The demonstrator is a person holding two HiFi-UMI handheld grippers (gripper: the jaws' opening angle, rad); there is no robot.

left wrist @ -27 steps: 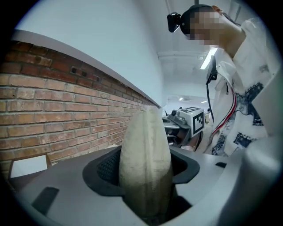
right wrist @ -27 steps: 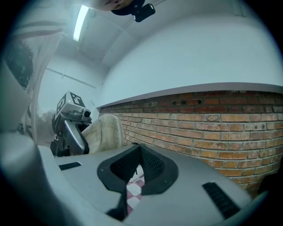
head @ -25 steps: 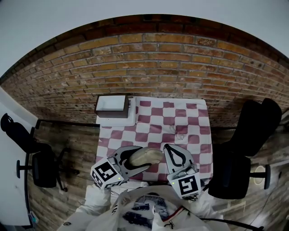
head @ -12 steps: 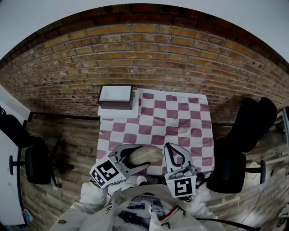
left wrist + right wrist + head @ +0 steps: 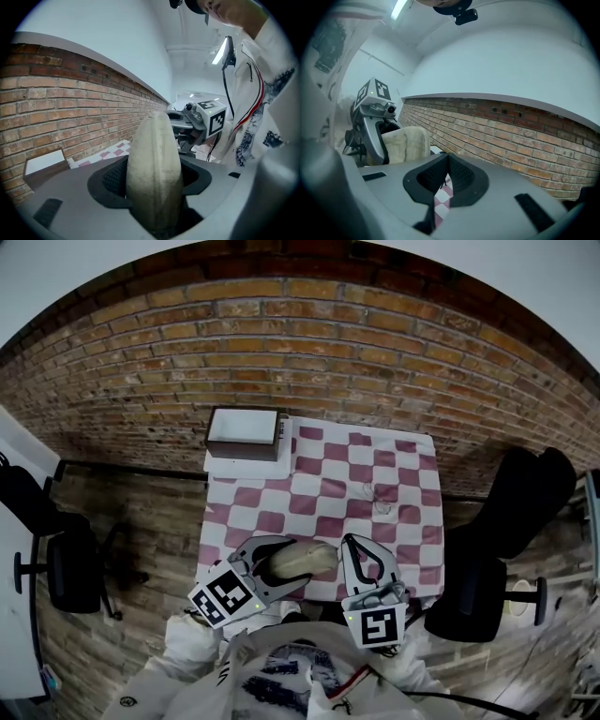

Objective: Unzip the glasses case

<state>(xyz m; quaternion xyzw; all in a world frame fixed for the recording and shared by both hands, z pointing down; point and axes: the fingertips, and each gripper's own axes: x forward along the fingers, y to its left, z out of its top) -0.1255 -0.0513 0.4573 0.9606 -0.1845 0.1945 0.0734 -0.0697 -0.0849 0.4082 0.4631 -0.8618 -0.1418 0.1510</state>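
My left claw (image 5: 296, 564) pinches the glasses case (image 5: 153, 168) upright between its pads. My right claw (image 5: 447, 161), pressed together and empty, sits just beside it. I can't spot the zipper pull, so I should find it before gripping.

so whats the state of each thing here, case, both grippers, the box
glasses case: off the table, clamped upright between the left jaws; visible seam looks zipped shut
left gripper: jaws shut on the glasses case
right gripper: jaws shut together, nothing between them, beside the case's end
box: open at the top, sitting on the far left corner of the table
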